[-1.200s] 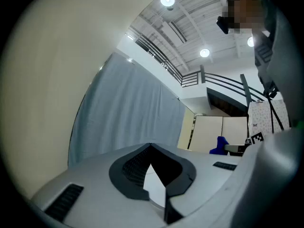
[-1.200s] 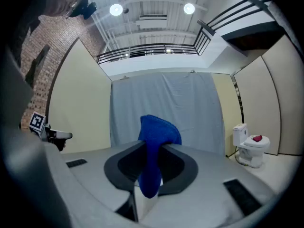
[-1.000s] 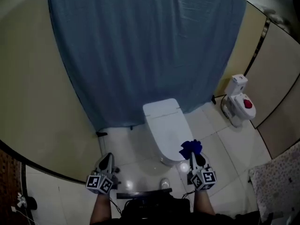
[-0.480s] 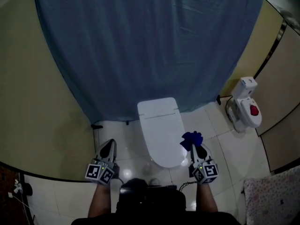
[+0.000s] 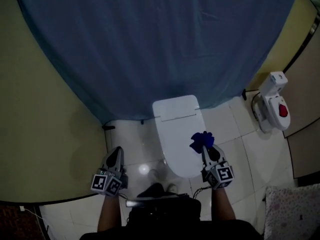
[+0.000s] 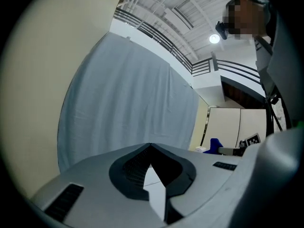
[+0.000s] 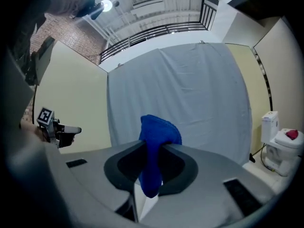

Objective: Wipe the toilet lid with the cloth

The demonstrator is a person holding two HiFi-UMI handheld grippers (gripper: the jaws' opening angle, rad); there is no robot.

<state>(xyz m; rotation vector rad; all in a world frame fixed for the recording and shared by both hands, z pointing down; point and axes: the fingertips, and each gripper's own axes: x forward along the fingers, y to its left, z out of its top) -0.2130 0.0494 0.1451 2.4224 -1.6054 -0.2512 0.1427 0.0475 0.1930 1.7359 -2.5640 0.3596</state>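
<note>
While the right gripper (image 5: 206, 150) pinches the blue cloth (image 5: 202, 140) near the right edge of the closed toilet lid (image 5: 175, 126) (the left gripper (image 5: 115, 156) hangs aside, jaws together on nothing), the cloth looks soft, light and floppy, so this bunched hold should suit wiping.

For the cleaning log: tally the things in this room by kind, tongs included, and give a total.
Toilets: 2, the toilet and the small toilet
Cloth: 1
Curtain: 1
Tongs: 2, left tongs and right tongs
Total: 6
</note>
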